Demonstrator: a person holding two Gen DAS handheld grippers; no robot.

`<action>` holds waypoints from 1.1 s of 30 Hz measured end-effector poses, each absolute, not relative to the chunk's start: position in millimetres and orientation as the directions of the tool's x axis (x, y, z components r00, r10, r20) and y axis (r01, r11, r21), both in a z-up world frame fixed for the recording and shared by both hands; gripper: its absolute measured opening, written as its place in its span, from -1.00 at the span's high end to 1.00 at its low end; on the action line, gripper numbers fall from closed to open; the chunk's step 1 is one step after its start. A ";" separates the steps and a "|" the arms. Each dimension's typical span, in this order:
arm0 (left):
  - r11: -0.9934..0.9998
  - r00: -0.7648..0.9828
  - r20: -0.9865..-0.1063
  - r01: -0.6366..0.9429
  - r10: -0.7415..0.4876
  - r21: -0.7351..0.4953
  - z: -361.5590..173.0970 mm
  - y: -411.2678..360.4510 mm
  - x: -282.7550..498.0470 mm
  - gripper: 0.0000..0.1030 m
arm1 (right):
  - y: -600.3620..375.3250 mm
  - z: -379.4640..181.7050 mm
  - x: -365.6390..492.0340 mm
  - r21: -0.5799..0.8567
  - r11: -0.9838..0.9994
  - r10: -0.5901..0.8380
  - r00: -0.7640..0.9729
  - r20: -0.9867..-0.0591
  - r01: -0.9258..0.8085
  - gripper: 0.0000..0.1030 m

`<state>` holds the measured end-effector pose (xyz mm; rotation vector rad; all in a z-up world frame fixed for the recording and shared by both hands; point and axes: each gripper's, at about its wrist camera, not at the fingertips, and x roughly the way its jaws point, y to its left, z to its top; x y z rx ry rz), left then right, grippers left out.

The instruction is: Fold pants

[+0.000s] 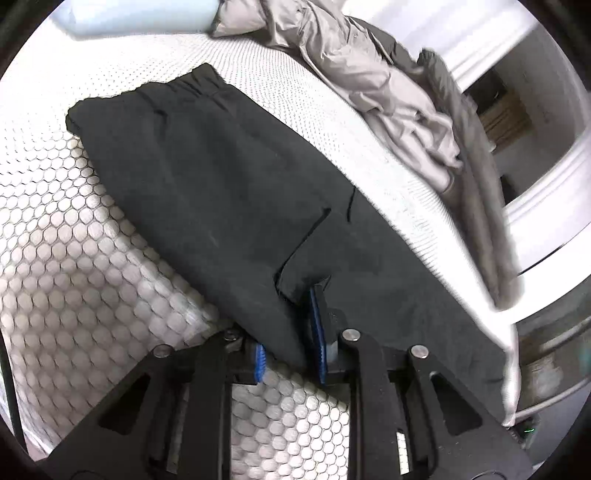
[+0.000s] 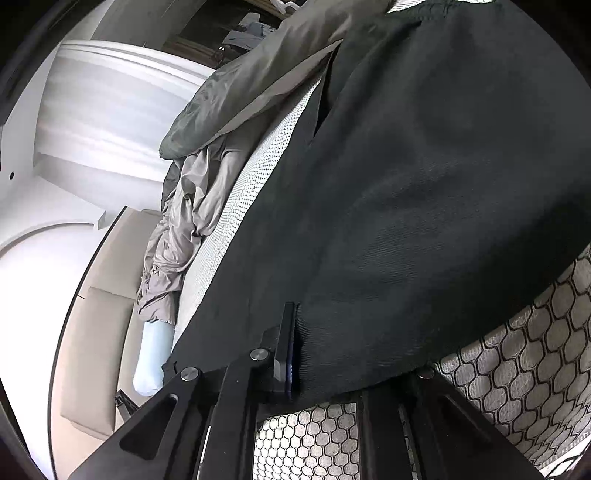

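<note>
Black pants (image 1: 221,177) lie along a white honeycomb-quilted mattress (image 1: 74,240), with the elastic waistband at the far end. In the left wrist view my left gripper (image 1: 291,317) has its blue pads (image 1: 317,332) closed on a raised fold of the pants at the near end. In the right wrist view the pants (image 2: 424,184) fill most of the frame. There my right gripper (image 2: 300,314) is shut on the cloth's edge; one finger (image 2: 287,343) shows and the other is hidden under the fabric.
A crumpled grey duvet (image 1: 369,81) (image 2: 192,206) lies along the far side of the bed. A pale blue pillow (image 1: 140,14) (image 2: 153,354) sits at the head end. The mattress edge (image 1: 509,332) drops off beside white furniture (image 1: 546,177).
</note>
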<state>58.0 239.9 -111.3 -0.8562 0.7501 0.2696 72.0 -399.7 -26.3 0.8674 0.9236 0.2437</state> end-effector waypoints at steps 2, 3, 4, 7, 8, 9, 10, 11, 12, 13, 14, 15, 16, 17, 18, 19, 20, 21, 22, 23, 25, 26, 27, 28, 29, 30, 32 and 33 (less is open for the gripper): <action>0.630 0.703 -0.710 -0.538 -0.031 -0.560 -110.1 258.9 53.3 0.66 | -398.2 -25.1 71.4 0.737 0.657 0.532 0.596 -0.602 0.159 0.81; 0.644 0.679 -0.732 -0.585 0.056 -0.493 -106.3 267.6 48.3 0.66 | -397.6 -24.6 71.1 0.731 0.664 0.528 0.594 -0.607 0.157 0.81; 0.654 0.658 -0.741 -0.620 0.133 -0.433 -101.1 277.3 44.5 0.64 | -397.4 -24.2 70.8 0.730 0.666 0.528 0.594 -0.607 0.155 0.81; 0.608 0.662 -0.728 -0.654 0.175 -0.450 -103.9 314.5 33.0 0.63 | -398.3 -24.8 69.6 0.732 0.665 0.535 0.589 -0.606 0.149 0.81; 0.587 0.659 -0.736 -0.662 0.158 -0.466 -110.3 326.1 32.9 0.63 | -398.6 -24.9 68.7 0.733 0.663 0.537 0.587 -0.606 0.149 0.81; 0.569 0.662 -0.739 -0.660 0.129 -0.491 -117.4 336.4 30.5 0.61 | -398.5 -24.7 68.4 0.732 0.665 0.538 0.585 -0.607 0.149 0.81; 0.554 0.669 -0.734 -0.656 0.113 -0.513 -122.0 341.2 30.8 0.61 | -398.1 -24.6 68.8 0.732 0.665 0.538 0.584 -0.608 0.148 0.81; 0.558 0.670 -0.732 -0.656 0.121 -0.508 -122.0 343.8 33.4 0.61 | -398.1 -24.4 68.4 0.731 0.666 0.539 0.581 -0.609 0.149 0.81; 0.572 0.663 -0.736 -0.660 0.138 -0.487 -119.4 341.9 35.9 0.61 | -398.2 -24.6 69.1 0.732 0.665 0.544 0.576 -0.610 0.148 0.81; 0.587 0.657 -0.737 -0.662 0.157 -0.466 -116.2 339.1 36.9 0.61 | -399.8 -24.7 69.9 0.739 0.657 0.555 0.569 -0.607 0.148 0.78; 0.601 0.651 -0.740 -0.663 0.169 -0.446 -114.2 336.9 38.1 0.61 | -402.3 -24.3 70.3 0.746 0.649 0.567 0.559 -0.605 0.149 0.76; 0.609 0.644 -0.744 -0.666 0.179 -0.430 -112.9 335.7 40.2 0.61 | -407.5 -22.2 70.6 0.748 0.646 0.575 0.549 -0.607 0.150 0.75; 0.604 0.641 -0.748 -0.670 0.175 -0.432 -114.5 337.9 42.1 0.61 | -415.6 -18.1 69.3 0.743 0.652 0.565 0.554 -0.611 0.154 0.71; 0.597 0.643 -0.747 -0.670 0.168 -0.442 -116.0 335.7 38.7 0.61 | -426.3 -12.9 66.6 0.727 0.666 0.533 0.575 -0.620 0.166 0.68; 0.586 0.648 -0.745 -0.669 0.158 -0.458 -117.4 338.5 37.1 0.61 | -441.3 -5.9 62.1 0.704 0.684 0.478 0.612 -0.630 0.190 0.58; 0.579 0.651 -0.744 -0.667 0.149 -0.469 -118.0 339.6 34.6 0.61 | -460.8 0.9 57.2 0.682 0.695 0.411 0.654 -0.636 0.226 0.43; 0.575 0.654 -0.743 -0.666 0.143 -0.475 -117.8 340.3 32.5 0.61 | -478.8 4.9 54.3 0.667 0.696 0.354 0.682 -0.640 0.265 0.42; 0.576 0.654 -0.743 -0.665 0.142 -0.475 -116.4 339.4 32.3 0.61 | -503.6 7.3 52.9 0.648 0.690 0.278 0.708 -0.649 0.322 0.42; 0.579 0.652 -0.745 -0.666 0.145 -0.470 -115.7 339.2 34.9 0.61 | -519.7 7.4 53.1 0.634 0.685 0.231 0.719 -0.656 0.358 0.45; 0.583 0.649 -0.746 -0.668 0.150 -0.464 -114.7 337.9 37.2 0.61 | -535.9 6.5 53.7 0.616 0.682 0.179 0.726 -0.664 0.394 0.47; 0.592 0.643 -0.750 -0.669 0.155 -0.450 -113.4 334.4 42.0 0.61 | -567.5 1.4 53.2 0.585 0.673 0.086 0.738 -0.669 0.453 0.53; 0.596 0.637 -0.754 -0.672 0.162 -0.440 -112.1 332.4 42.4 0.61 | -576.0 -2.6 52.9 0.596 0.657 0.086 0.739 -0.668 0.462 0.54; 0.596 0.634 -0.755 -0.676 0.169 -0.434 -110.0 330.3 42.3 0.60 | -581.0 -5.5 51.9 0.621 0.633 0.106 0.744 -0.660 0.461 0.54; 0.595 0.630 -0.756 -0.681 0.179 -0.427 -107.2 329.8 41.9 0.54 | -581.9 -4.1 50.2 0.638 0.614 0.117 0.746 -0.655 0.464 0.51; 0.597 0.623 -0.757 -0.689 0.197 -0.412 -102.6 329.1 40.1 0.49 | -579.2 3.0 47.3 0.622 0.618 0.093 0.741 -0.665 0.481 0.48; 0.599 0.616 -0.754 -0.699 0.228 -0.390 -96.7 327.7 35.3 0.40 | -574.8 12.5 43.3 0.580 0.640 0.041 0.732 -0.680 0.504 0.37; 0.598 0.603 -0.741 -0.722 0.296 -0.348 -83.2 322.0 20.6 0.30 | -564.9 33.2 35.0 0.493 0.685 -0.083 0.730 -0.678 0.536 0.18; 0.598 0.600 -0.728 -0.730 0.330 -0.331 -76.0 319.9 17.1 0.21 | -558.2 44.8 32.3 0.452 0.718 -0.125 0.736 -0.665 0.530 0.16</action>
